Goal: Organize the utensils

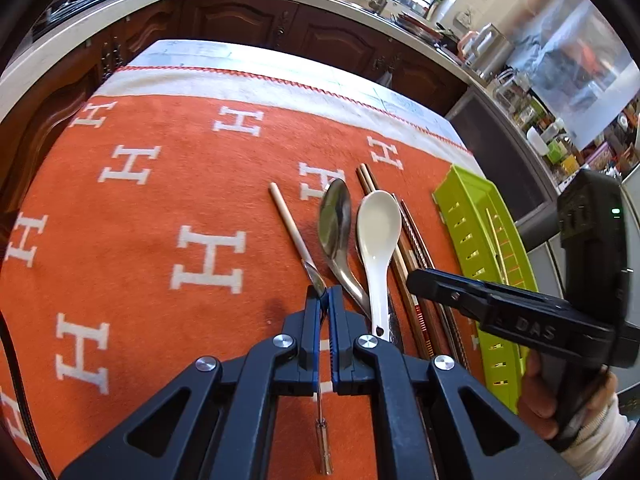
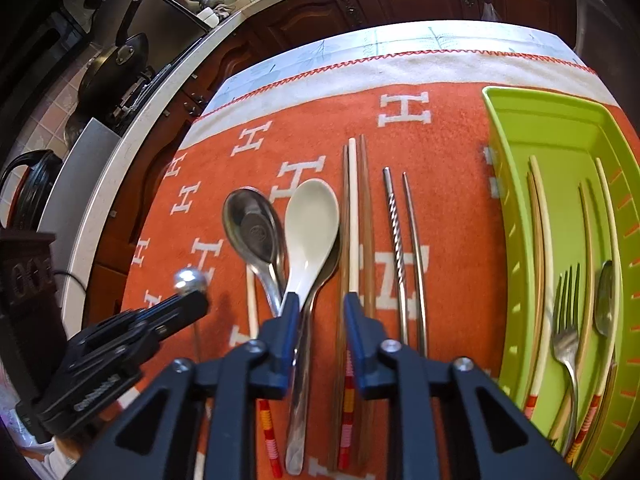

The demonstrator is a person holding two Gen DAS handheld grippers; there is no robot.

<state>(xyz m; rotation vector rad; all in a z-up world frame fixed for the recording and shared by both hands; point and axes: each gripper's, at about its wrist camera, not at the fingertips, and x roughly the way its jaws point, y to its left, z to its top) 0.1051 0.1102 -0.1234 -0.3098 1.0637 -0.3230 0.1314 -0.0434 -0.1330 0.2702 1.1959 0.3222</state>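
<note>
My left gripper (image 1: 324, 300) is shut on a thin metal rod-like utensil (image 1: 318, 280) that crosses a cream chopstick (image 1: 286, 220) on the orange cloth. Beside it lie a steel spoon (image 1: 336, 220), a white ceramic spoon (image 1: 378, 228) and chopsticks (image 1: 416, 256). My right gripper (image 2: 320, 308) is open, low over the white spoon (image 2: 310, 224) and a cream chopstick (image 2: 353, 216). Two metal chopsticks (image 2: 404, 240) lie to the right. The green tray (image 2: 508, 184) holds chopsticks, a fork (image 2: 566, 336) and a spoon (image 2: 604, 304).
The orange cloth with white H letters (image 1: 160, 220) covers the table. Dark cabinets and a counter run behind it (image 1: 240, 20). A pan stands on the stove at the left in the right wrist view (image 2: 116, 68). The right gripper's body shows in the left wrist view (image 1: 520, 312).
</note>
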